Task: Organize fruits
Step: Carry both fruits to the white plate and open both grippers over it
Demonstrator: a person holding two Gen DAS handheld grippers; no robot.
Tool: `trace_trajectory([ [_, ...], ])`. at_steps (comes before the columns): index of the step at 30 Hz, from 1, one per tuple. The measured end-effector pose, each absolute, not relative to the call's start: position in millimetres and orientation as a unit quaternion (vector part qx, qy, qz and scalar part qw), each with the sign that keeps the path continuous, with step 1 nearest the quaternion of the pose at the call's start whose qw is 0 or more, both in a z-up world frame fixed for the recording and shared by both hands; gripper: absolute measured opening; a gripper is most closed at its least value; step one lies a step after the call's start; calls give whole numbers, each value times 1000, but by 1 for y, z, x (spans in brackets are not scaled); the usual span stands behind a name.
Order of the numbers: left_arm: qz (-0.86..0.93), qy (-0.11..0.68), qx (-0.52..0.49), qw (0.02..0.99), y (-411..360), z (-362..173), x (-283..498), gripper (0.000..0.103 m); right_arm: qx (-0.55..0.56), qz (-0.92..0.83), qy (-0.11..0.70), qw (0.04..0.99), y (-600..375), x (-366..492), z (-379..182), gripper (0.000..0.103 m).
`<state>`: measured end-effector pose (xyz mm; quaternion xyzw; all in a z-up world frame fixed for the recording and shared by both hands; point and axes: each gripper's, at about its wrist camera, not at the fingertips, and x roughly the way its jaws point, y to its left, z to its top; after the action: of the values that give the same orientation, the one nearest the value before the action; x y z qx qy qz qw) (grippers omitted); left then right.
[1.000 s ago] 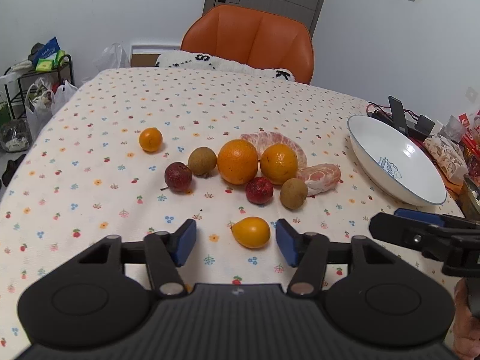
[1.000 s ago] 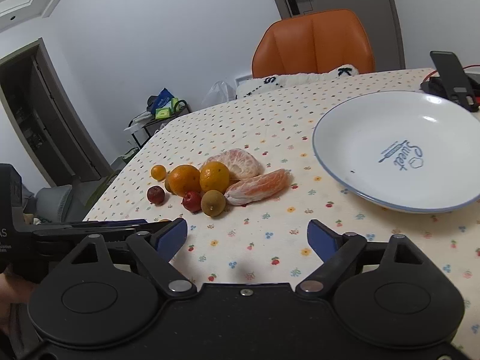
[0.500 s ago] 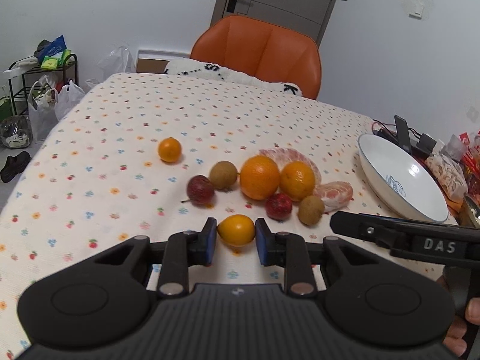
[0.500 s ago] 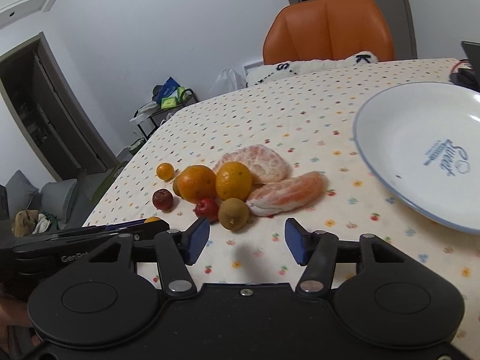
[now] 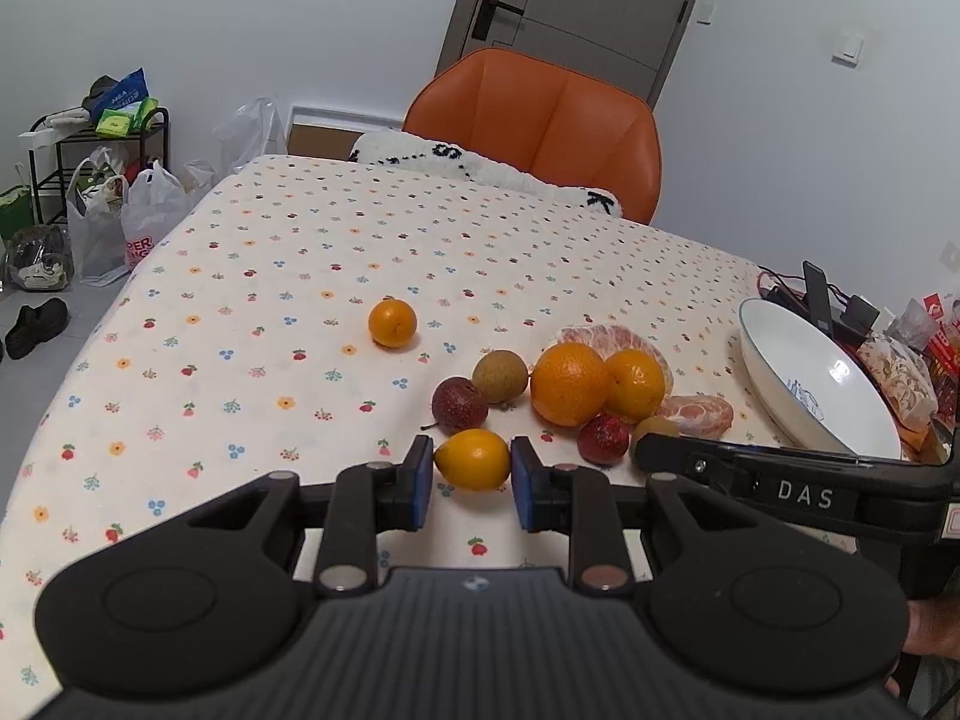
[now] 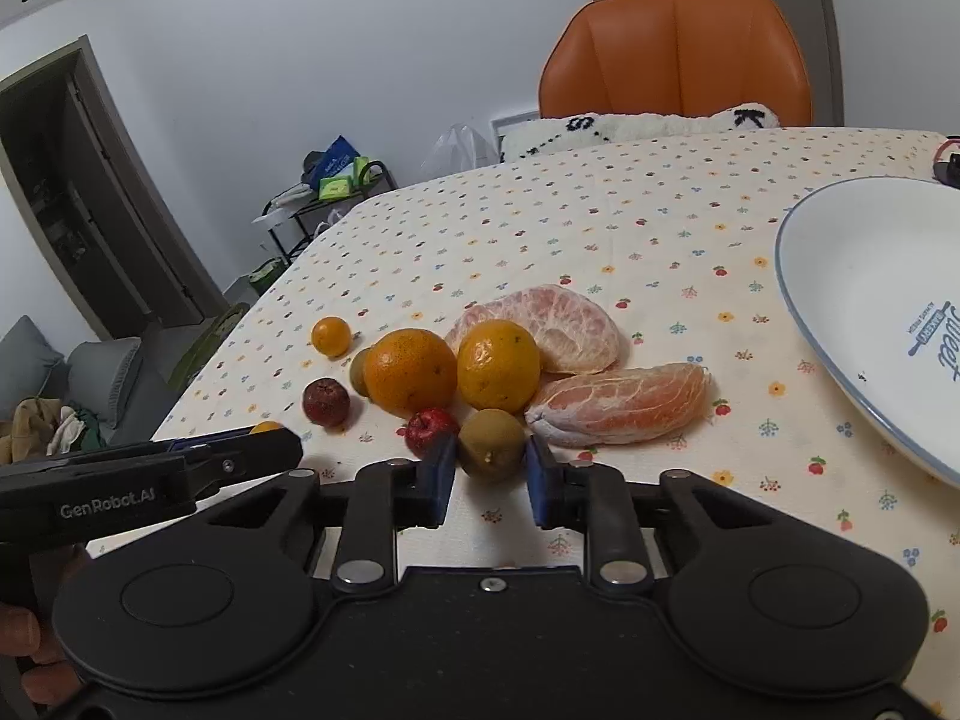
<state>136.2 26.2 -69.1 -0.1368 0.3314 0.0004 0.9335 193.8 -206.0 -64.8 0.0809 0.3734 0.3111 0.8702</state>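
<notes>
On the flowered tablecloth (image 5: 288, 276) lies a cluster of fruit: two big oranges (image 5: 569, 375), two dark red fruits (image 5: 459, 403), a brown fruit (image 5: 499, 376) and peeled pomelo segments (image 6: 624, 405). A small orange (image 5: 392, 322) sits apart to the left. My left gripper (image 5: 471, 474) is shut on a yellow-orange oval fruit (image 5: 473, 459) at the near side of the cluster. My right gripper (image 6: 491, 474) is shut on a second brown fruit (image 6: 491, 444), its blue pads touching both sides. The white plate (image 6: 852, 276) stands empty to the right.
An orange chair (image 5: 540, 126) with a white cushion stands at the table's far side. A phone stand with cables (image 5: 819, 300) and snack packets (image 5: 900, 378) crowd the right edge behind the plate. A shelf and bags (image 5: 96, 180) are on the floor at left.
Both grippers moved forward and closed: the left onto the yellow-orange fruit, the right onto the brown fruit. A second ago both stood open, short of the fruit.
</notes>
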Motion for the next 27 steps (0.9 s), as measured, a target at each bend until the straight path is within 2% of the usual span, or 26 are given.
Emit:
trace_trajectory([
  [27, -55, 291, -108, 949, -39, -39, 137, 26, 112, 277, 304, 904, -282, 163, -31, 23],
])
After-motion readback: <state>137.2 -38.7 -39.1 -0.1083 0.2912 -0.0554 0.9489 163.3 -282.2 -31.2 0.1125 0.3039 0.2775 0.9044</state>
